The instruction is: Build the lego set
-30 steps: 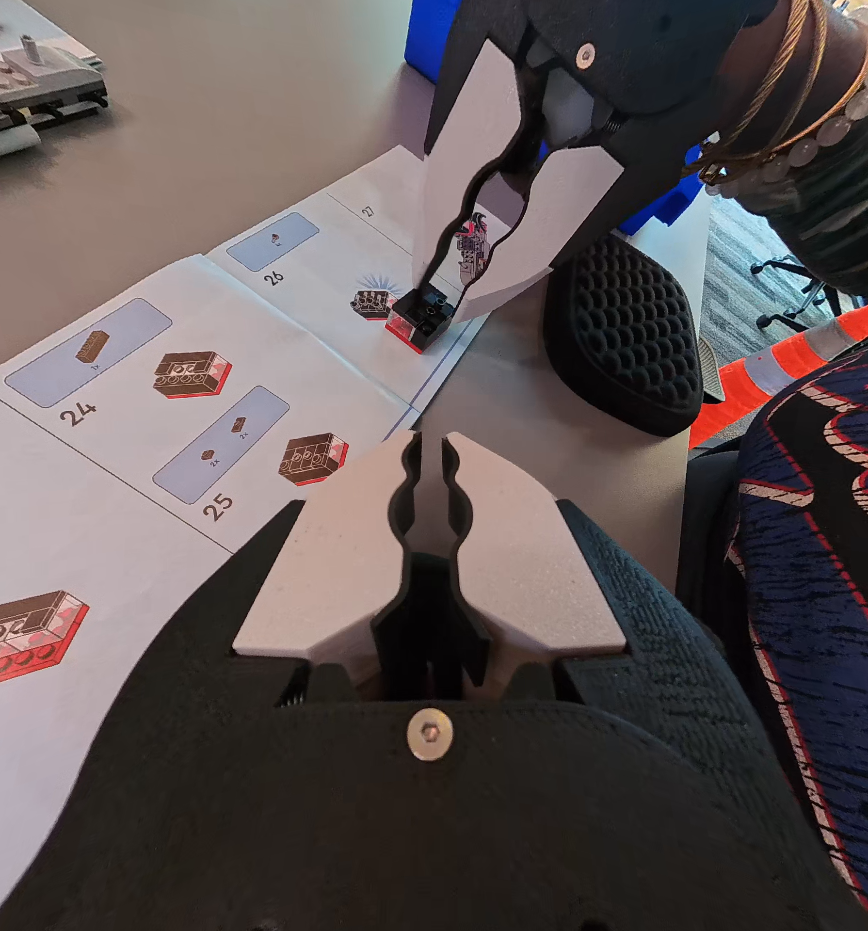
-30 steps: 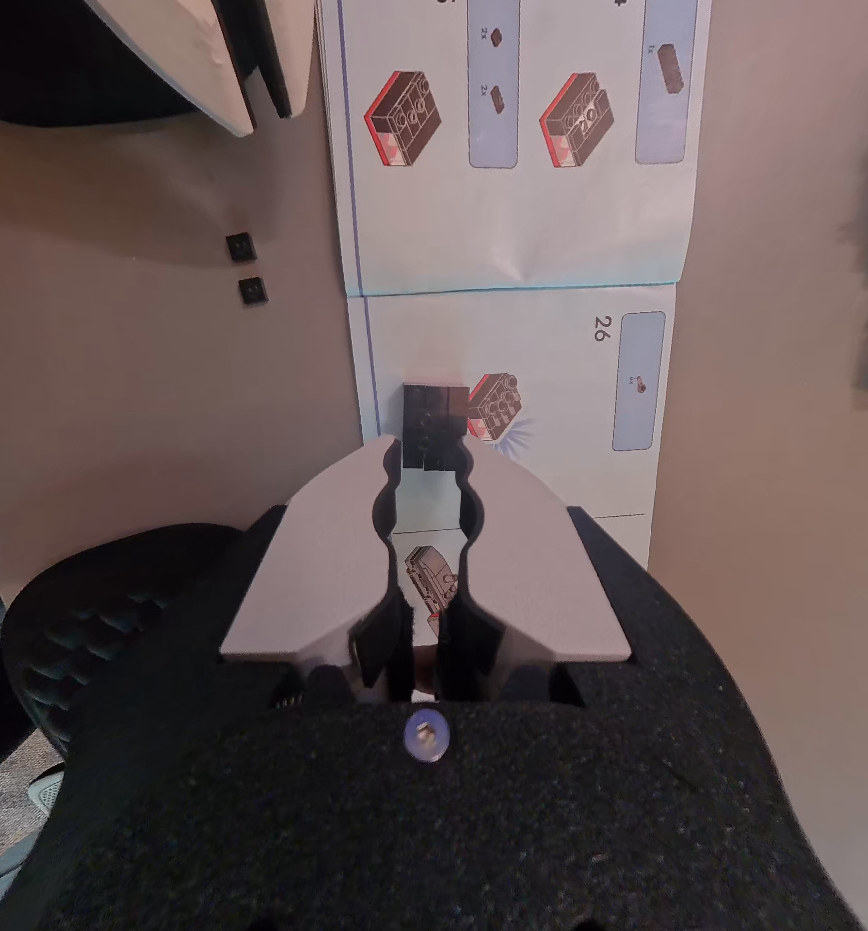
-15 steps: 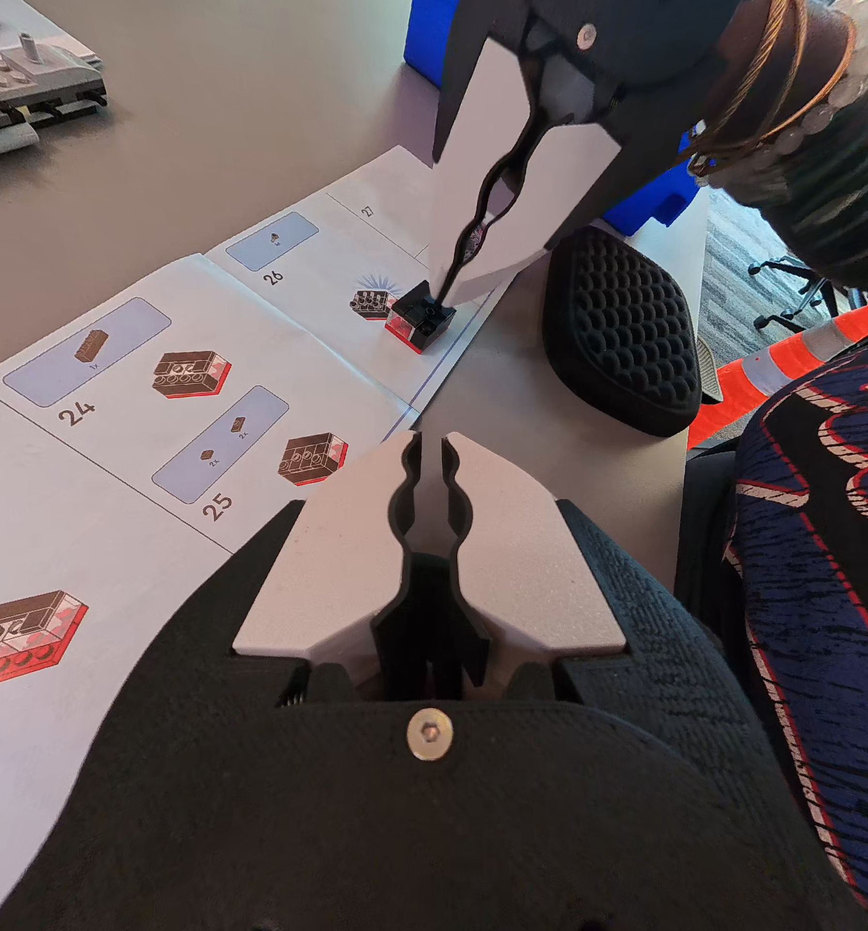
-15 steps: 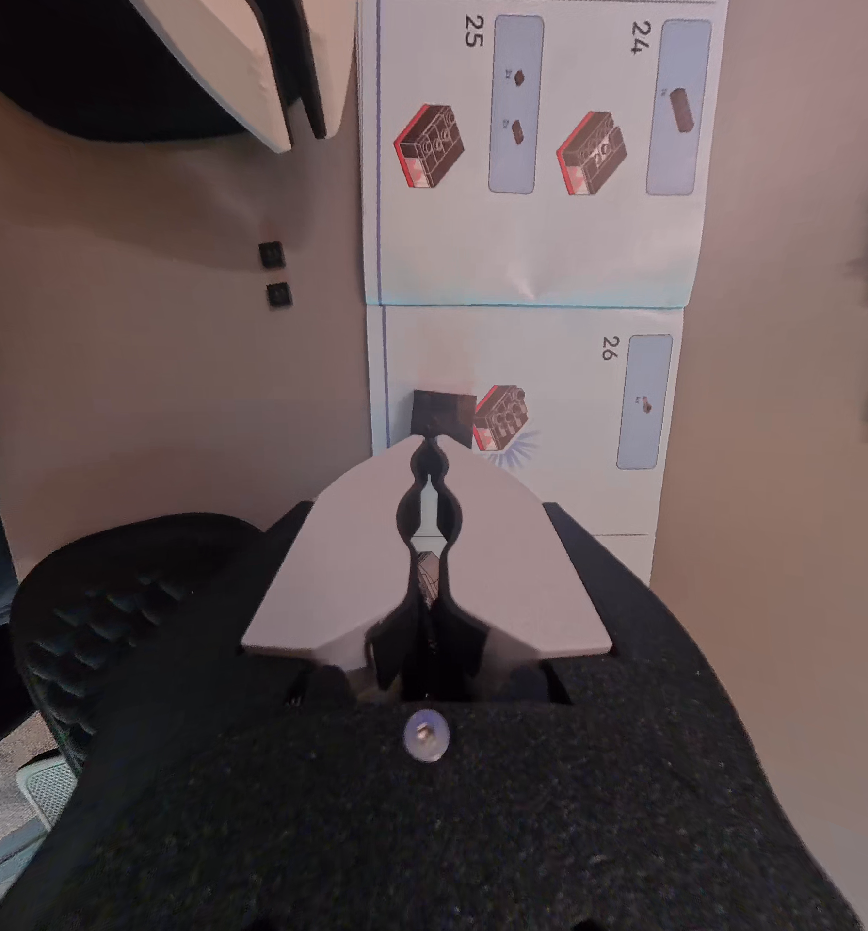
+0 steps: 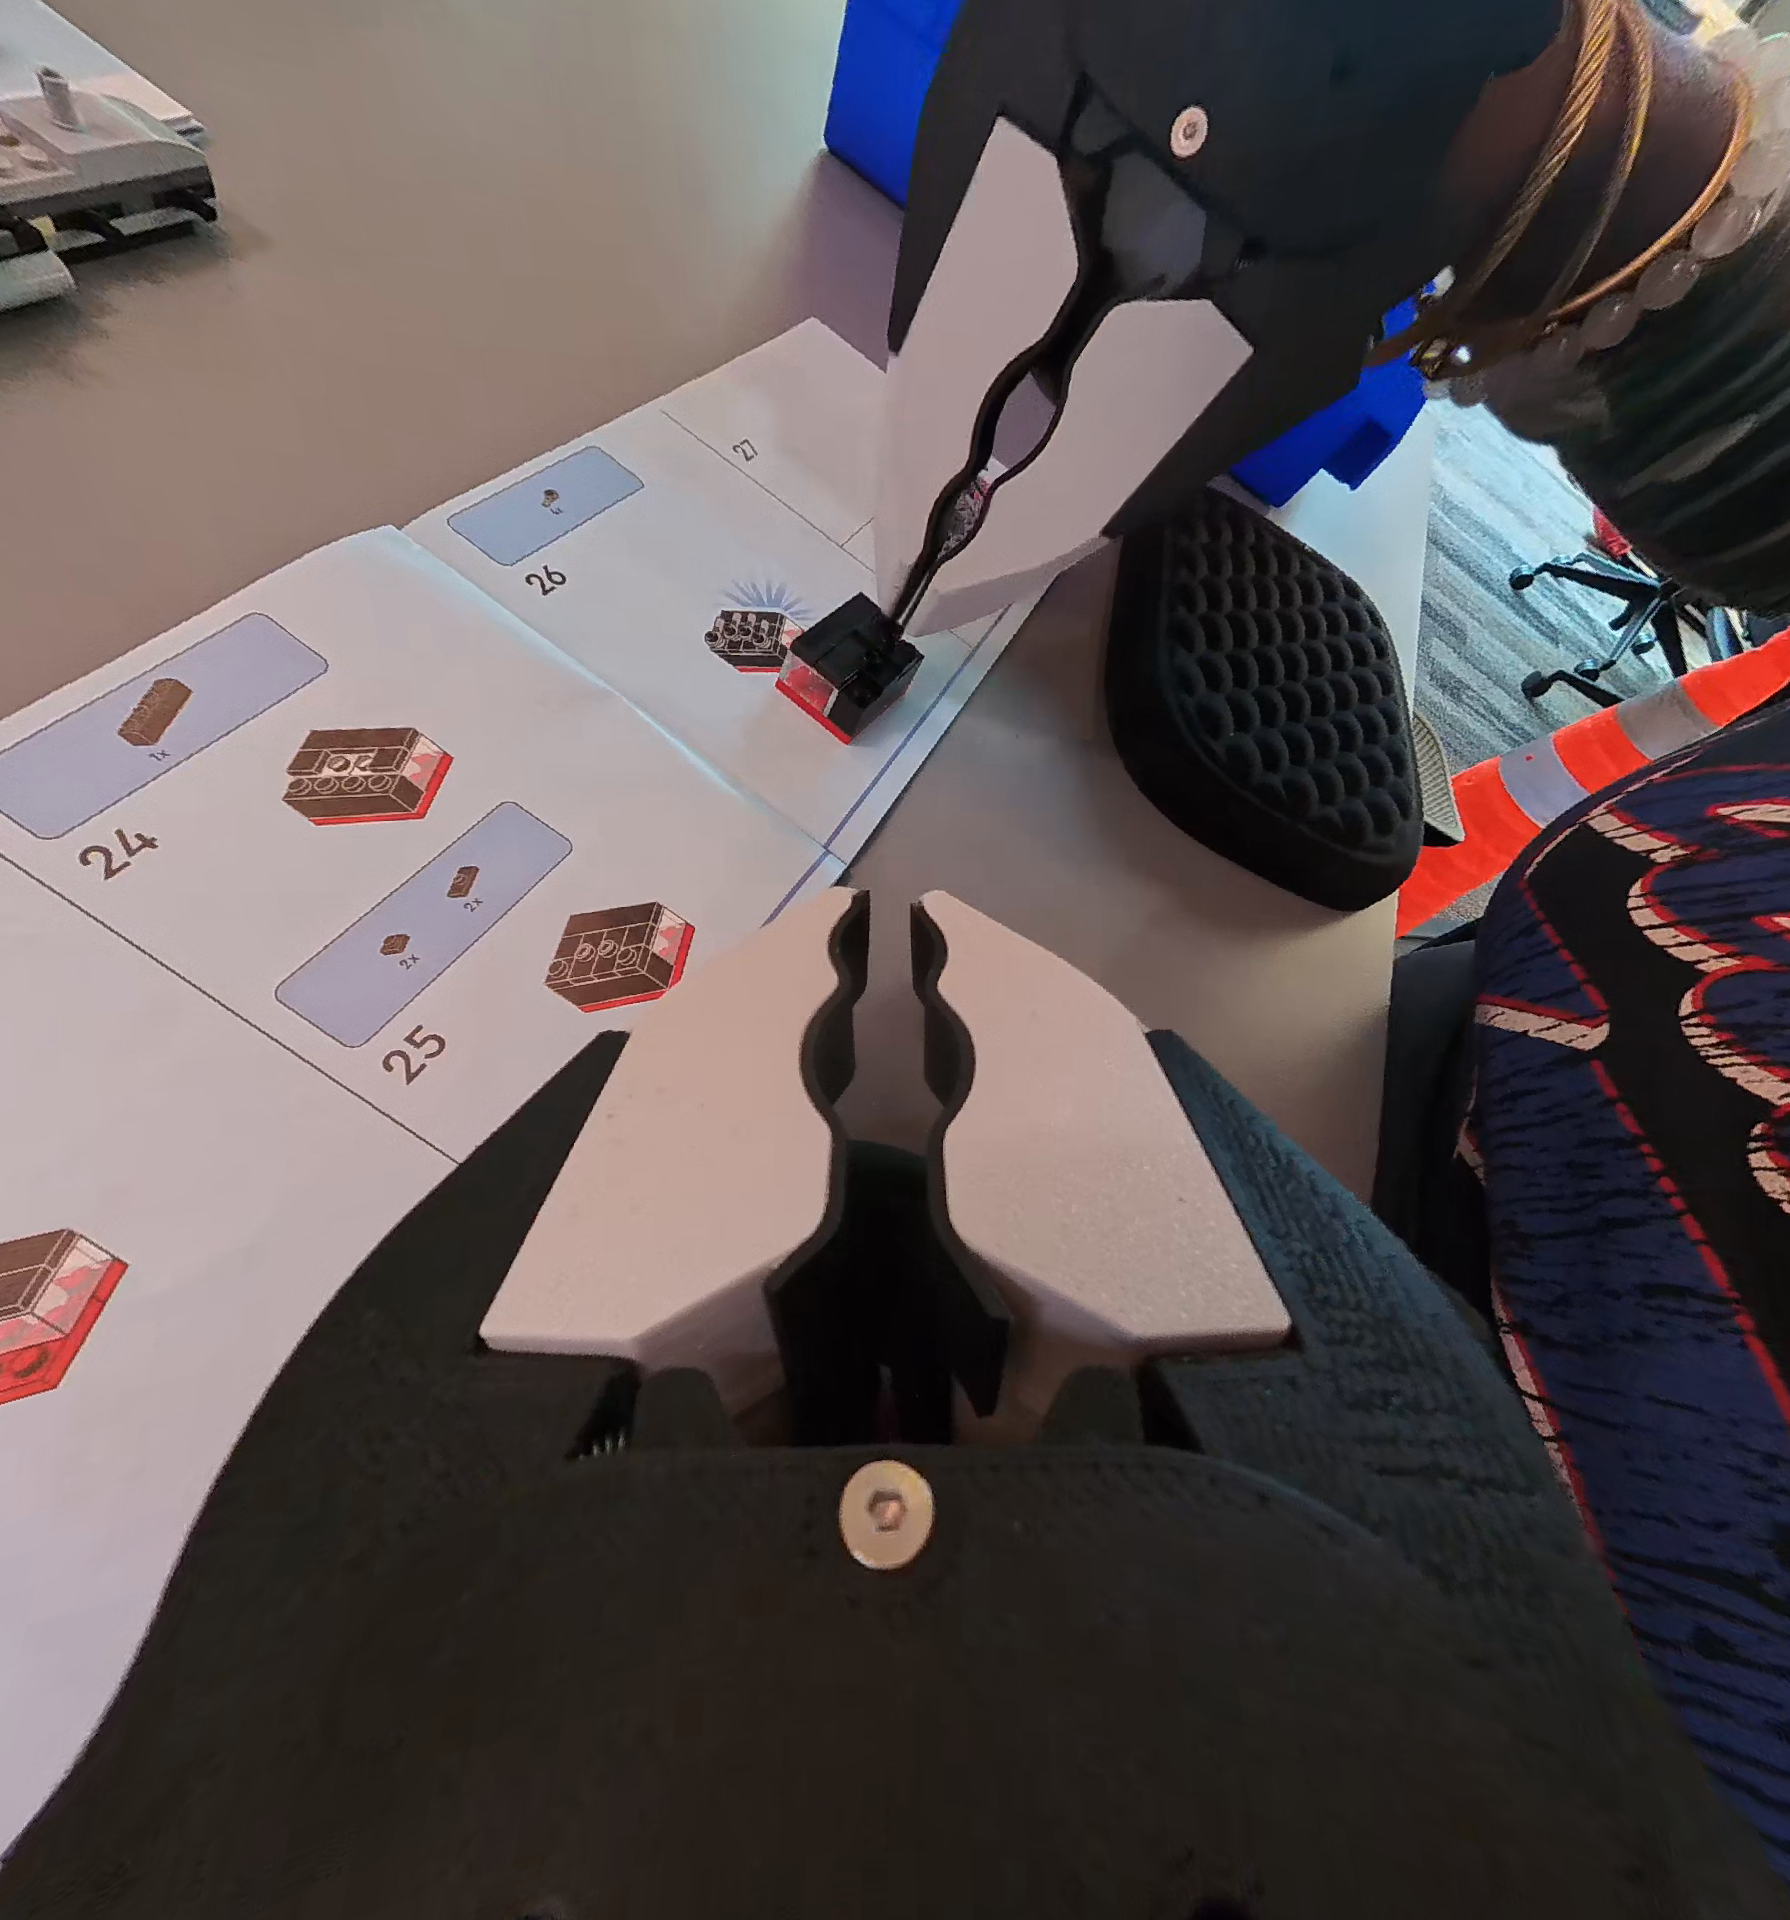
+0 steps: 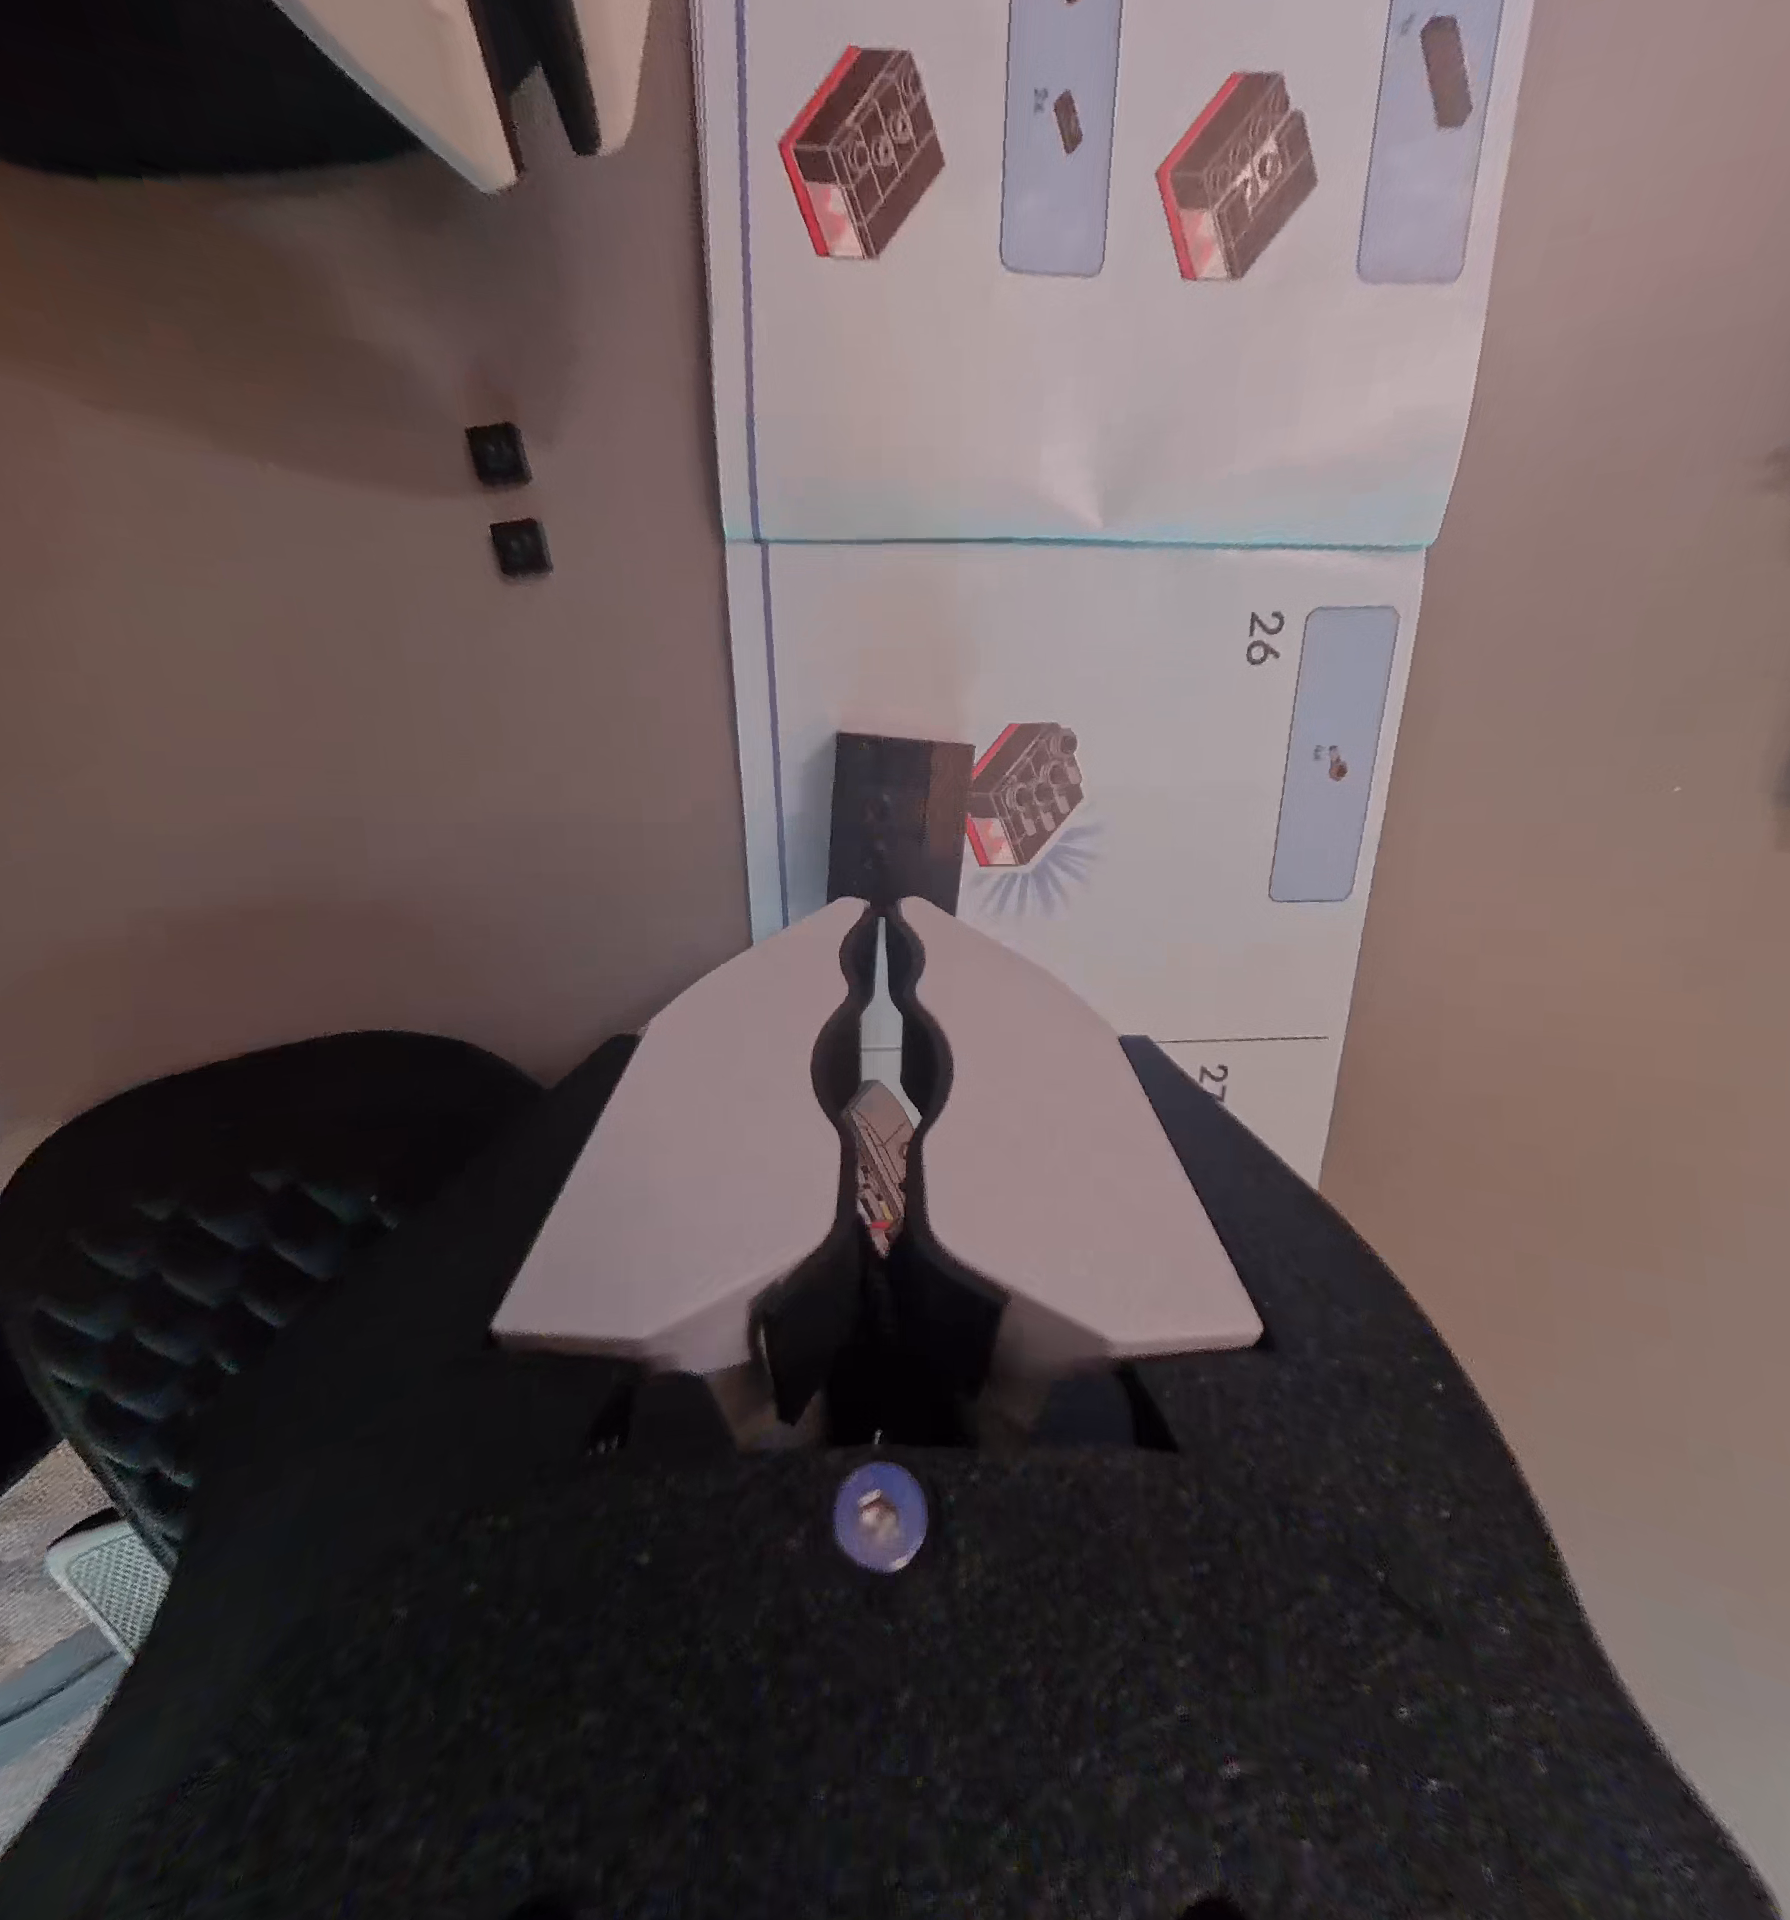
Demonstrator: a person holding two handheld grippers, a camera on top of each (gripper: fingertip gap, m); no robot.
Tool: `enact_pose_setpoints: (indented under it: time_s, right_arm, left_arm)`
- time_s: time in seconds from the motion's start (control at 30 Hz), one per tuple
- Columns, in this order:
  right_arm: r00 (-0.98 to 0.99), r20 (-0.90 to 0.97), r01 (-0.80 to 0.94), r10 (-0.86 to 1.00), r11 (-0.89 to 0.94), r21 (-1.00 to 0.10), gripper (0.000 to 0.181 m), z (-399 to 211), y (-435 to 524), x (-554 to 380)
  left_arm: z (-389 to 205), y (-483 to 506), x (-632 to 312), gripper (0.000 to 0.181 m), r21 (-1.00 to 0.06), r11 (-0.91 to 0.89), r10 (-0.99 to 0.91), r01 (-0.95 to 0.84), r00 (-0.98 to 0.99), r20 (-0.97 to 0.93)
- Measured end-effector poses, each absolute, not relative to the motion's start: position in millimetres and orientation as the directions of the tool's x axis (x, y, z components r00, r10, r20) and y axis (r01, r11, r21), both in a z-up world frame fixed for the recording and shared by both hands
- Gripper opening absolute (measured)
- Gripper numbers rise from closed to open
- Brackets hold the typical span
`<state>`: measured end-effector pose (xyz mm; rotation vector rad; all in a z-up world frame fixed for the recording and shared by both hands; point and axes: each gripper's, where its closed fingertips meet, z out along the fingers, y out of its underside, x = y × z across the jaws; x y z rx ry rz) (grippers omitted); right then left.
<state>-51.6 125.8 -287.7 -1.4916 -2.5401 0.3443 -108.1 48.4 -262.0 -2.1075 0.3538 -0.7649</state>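
My right gripper (image 6: 878,912), jaws nearly together and empty, presses its tips on the black-and-red brick block (image 5: 849,665) at frame centre on the instruction booklet (image 5: 600,665). Off-centre pressure could tip it or skid the paper. My left gripper (image 5: 889,906) hovers, slightly apart.

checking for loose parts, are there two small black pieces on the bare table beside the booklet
Yes, in the right wrist view two small black pieces lie on the bare table, left of the booklet.

Location: office workspace

Grey table (image 5: 475,270); carpeted floor (image 5: 1493,582) beyond it; wheeled office chairs (image 5: 1597,592) in background; mesh chair back (image 5: 1275,696) at table edge; orange cone (image 5: 1597,758) nearby.
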Motion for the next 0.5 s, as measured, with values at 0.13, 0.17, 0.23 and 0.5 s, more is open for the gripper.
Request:
enact_pose_setpoints:
  time_s: [0.13,0.17,0.23,0.5]
  right_arm:
    - [-0.495,0.035,0.814,0.868,0.478,-0.329,0.003,-281.3,122.0,-58.6]
    - [-0.498,0.029,0.809,0.867,0.476,-0.345,0.003,-280.1,119.7,-60.9]
    - [-0.501,0.015,0.810,0.865,0.475,-0.345,0.004,-281.5,117.2,-61.8]
    - [-0.515,0.044,0.810,0.856,0.503,-0.300,0.004,-285.7,117.8,-62.6]
  left_arm:
    - [-261.6,48.3,-108.3,0.007,-0.798,-0.603,-0.496,0.025,0.771,0.399]
    - [-261.3,48.3,-108.4,0.007,-0.798,-0.602,-0.496,0.026,0.771,0.399]
    - [-261.2,48.4,-108.4,0.007,-0.799,-0.601,-0.496,0.027,0.771,0.400]
    - [-261.5,48.5,-108.4,0.007,-0.797,-0.603,-0.496,0.027,0.770,0.401]
